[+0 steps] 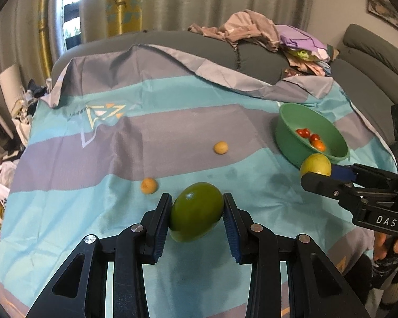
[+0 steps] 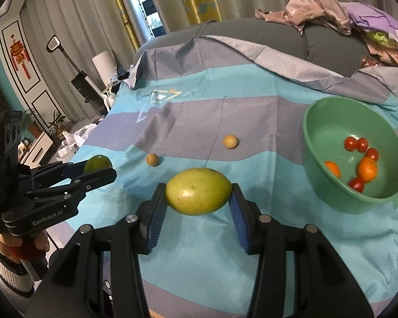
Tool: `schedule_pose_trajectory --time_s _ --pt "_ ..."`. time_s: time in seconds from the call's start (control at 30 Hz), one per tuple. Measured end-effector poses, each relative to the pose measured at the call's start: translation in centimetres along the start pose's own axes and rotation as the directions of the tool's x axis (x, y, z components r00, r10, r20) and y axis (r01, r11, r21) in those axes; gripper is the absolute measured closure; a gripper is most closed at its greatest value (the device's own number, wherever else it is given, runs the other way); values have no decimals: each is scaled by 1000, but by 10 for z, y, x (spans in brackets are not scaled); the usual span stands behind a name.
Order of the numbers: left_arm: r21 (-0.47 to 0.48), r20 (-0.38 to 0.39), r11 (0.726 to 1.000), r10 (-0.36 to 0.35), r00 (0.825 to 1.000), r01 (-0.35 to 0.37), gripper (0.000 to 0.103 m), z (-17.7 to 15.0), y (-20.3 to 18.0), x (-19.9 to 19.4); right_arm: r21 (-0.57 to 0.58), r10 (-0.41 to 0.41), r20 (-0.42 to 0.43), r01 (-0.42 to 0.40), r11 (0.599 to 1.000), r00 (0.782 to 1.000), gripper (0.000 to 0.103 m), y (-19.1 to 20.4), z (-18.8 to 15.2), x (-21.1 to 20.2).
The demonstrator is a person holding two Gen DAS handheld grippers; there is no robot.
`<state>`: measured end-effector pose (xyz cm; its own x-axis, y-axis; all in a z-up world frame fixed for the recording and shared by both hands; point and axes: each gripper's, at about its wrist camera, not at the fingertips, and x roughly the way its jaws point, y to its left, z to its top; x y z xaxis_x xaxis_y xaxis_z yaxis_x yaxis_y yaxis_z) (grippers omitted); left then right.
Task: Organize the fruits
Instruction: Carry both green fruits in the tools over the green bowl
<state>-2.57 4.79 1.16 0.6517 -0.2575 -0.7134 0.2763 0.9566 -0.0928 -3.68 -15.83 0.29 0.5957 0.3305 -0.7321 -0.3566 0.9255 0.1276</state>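
My left gripper (image 1: 197,212) is shut on a dark green lime (image 1: 196,210), held above the striped cloth. In the right wrist view the same gripper (image 2: 92,171) shows at the left with the lime (image 2: 97,162) in it. My right gripper (image 2: 199,193) is shut on a yellow-green lemon (image 2: 198,190), which also appears in the left wrist view as the lemon (image 1: 315,164) just in front of the green bowl (image 1: 286,129). The bowl (image 2: 329,122) holds cherry tomatoes (image 2: 355,143) and small oranges (image 2: 367,169). Two small tan fruits (image 2: 230,141) (image 2: 151,159) lie loose on the cloth.
A blue and grey striped cloth (image 2: 225,238) covers the grey sofa seat (image 1: 172,42). A heap of clothes (image 1: 265,31) lies at the back right. Curtains hang behind, and bags and clutter sit on the floor at the left (image 1: 2,185).
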Motion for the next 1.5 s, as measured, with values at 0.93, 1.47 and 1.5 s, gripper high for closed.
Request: schedule_pose_trajectory --time_s 0.93,1.47,1.5 --pt "199 67 978 -73 995 58 64 39 -97 7 121 -115 142 98 988 983 56 -66 -8 -59" --pt "302 31 946 -136 990 120 64 61 -153 41 212 -212 175 174 962 961 56 -117 -14 -76" --pt "307 27 944 -139 990 124 64 62 -156 44 216 -217 176 177 960 960 56 -120 -14 -77"
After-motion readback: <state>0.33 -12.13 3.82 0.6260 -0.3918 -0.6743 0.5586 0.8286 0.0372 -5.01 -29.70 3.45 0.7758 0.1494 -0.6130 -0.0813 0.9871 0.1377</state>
